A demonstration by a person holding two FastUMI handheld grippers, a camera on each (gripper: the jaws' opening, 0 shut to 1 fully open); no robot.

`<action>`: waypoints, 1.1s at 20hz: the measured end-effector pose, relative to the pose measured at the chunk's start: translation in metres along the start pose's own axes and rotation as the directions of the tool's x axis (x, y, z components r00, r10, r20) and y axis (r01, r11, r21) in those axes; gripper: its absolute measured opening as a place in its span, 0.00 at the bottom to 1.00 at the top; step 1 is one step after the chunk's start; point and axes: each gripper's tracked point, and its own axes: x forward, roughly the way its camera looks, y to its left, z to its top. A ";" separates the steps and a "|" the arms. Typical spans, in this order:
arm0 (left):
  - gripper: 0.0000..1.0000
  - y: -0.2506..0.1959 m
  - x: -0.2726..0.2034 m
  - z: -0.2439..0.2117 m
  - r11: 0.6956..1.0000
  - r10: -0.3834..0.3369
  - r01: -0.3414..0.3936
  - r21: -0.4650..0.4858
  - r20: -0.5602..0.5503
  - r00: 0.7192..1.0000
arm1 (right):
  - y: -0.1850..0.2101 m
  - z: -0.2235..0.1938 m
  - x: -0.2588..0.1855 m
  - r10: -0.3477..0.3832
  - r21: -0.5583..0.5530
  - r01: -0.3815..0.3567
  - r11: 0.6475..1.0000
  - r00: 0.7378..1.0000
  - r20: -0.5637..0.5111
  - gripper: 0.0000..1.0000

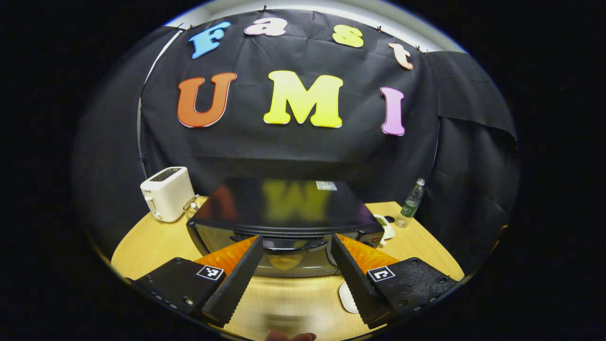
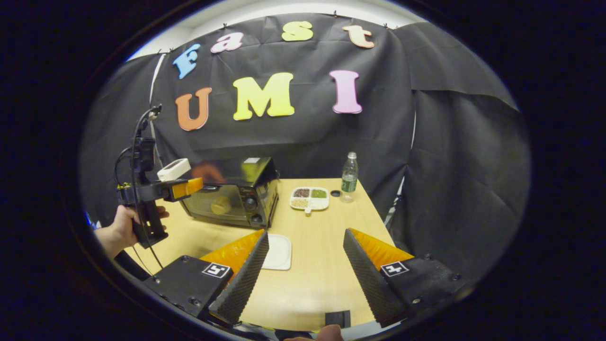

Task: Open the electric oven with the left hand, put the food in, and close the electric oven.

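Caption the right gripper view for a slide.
Open right gripper hovers over the table while the left gripper reaches the closed electric oven.

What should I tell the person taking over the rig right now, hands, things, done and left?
Left gripper: open, fingers either side of the oven door handle, not clamped.
Right gripper: open, empty, above the table near the white plate.
Oven: door looks shut, a round food item seen through the glass.
Done: food appears to be inside.
Left: confirm the door is fully closed, then draw the left gripper back.
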 end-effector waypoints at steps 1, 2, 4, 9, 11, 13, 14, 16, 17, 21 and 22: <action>0.94 0.002 -0.012 0.013 1.000 0.006 -0.005 -0.004 0.027 1.000 | 0.006 0.005 0.001 0.012 0.001 -0.012 1.000 1.000 0.019 0.97; 0.94 0.002 -0.027 0.026 1.000 0.005 -0.004 -0.014 0.052 0.999 | 0.012 0.011 0.001 0.019 0.000 -0.019 1.000 0.999 0.037 0.97; 0.94 0.010 -0.061 0.056 1.000 0.004 -0.001 -0.027 0.107 0.994 | 0.029 0.017 0.001 0.035 -0.001 -0.035 0.999 0.998 0.061 0.96; 0.94 0.030 -0.162 0.092 1.000 0.001 -0.001 -0.003 0.203 0.979 | 0.078 0.041 -0.033 0.048 -0.013 -0.047 0.999 0.985 0.164 0.97; 0.94 0.041 -0.199 0.101 1.000 -0.004 0.009 -0.017 0.237 0.971 | 0.098 0.053 -0.055 0.052 -0.016 -0.049 0.999 0.978 0.203 0.97; 0.94 0.049 -0.229 0.106 0.999 -0.007 0.016 -0.032 0.264 0.965 | 0.116 0.062 -0.081 0.052 -0.027 -0.047 0.999 0.969 0.243 0.97; 0.94 0.052 -0.243 0.107 0.999 -0.009 0.020 -0.039 0.274 0.962 | 0.126 0.066 -0.094 0.049 -0.031 -0.043 0.999 0.964 0.261 0.97; 0.94 0.059 -0.269 0.107 0.999 -0.005 0.018 -0.041 0.293 0.956 | 0.141 0.067 -0.115 0.053 -0.040 -0.043 0.998 0.956 0.289 0.96; 0.94 0.063 -0.282 0.105 0.999 0.002 0.010 -0.038 0.297 0.955 | 0.148 0.066 -0.126 0.054 -0.047 -0.042 0.998 0.952 0.302 0.96; 0.94 0.070 -0.323 0.088 1.000 0.009 -0.003 -0.021 0.300 0.954 | 0.177 0.049 -0.154 0.086 -0.065 -0.069 0.996 0.947 0.310 0.96; 0.94 0.071 -0.332 0.084 1.000 0.010 -0.004 -0.021 0.303 0.953 | 0.183 0.045 -0.160 0.095 -0.066 -0.078 0.995 0.945 0.311 0.96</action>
